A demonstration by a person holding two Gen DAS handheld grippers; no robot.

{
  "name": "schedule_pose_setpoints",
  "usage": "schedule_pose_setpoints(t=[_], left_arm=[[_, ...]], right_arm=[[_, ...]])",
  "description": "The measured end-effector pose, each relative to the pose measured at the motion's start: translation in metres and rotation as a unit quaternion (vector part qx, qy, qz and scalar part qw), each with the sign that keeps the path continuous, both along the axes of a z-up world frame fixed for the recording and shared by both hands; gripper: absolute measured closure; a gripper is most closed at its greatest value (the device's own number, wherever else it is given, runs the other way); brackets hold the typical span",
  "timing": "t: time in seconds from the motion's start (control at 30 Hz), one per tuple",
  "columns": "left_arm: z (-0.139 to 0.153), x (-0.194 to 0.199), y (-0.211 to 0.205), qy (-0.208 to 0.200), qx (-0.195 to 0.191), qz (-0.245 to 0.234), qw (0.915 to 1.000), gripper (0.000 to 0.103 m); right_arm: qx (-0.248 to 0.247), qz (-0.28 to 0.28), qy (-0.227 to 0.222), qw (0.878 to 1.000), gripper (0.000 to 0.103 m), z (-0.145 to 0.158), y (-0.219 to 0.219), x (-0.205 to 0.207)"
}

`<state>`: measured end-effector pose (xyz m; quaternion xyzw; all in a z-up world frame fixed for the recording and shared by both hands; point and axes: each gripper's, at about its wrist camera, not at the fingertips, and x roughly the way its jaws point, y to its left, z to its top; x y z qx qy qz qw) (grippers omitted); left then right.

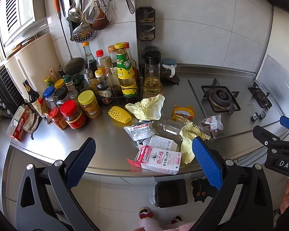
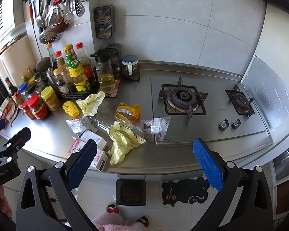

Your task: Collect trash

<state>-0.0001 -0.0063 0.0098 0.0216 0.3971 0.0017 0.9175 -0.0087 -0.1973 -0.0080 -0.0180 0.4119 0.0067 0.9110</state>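
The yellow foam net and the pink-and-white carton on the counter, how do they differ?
The yellow foam net is soft open mesh, rounded, lying near the jars; the pink-and-white carton is a flat-sided printed box, flap open, at the counter's front edge. The carton looks larger. Both lie loose on the steel counter.

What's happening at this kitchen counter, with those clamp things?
A person holds two hand-held grippers over the steel counter. Both the left gripper and the right gripper are open and empty. Trash is still lying there untouched: a pink carton, crumpled yellow paper, a clear bottle. A black bin waits on the floor below.
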Motion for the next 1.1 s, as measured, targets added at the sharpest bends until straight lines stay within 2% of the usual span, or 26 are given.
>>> schedule_pose_setpoints(t=[1.1], left_arm=[[-0.0048, -0.0004, 0.0006, 0.002, 0.0, 0.005, 1.0, 0.008]], right_arm=[[-0.004, 0.001, 0.002, 1.0, 0.003, -0.0037, -0.0008, -0.0006]])
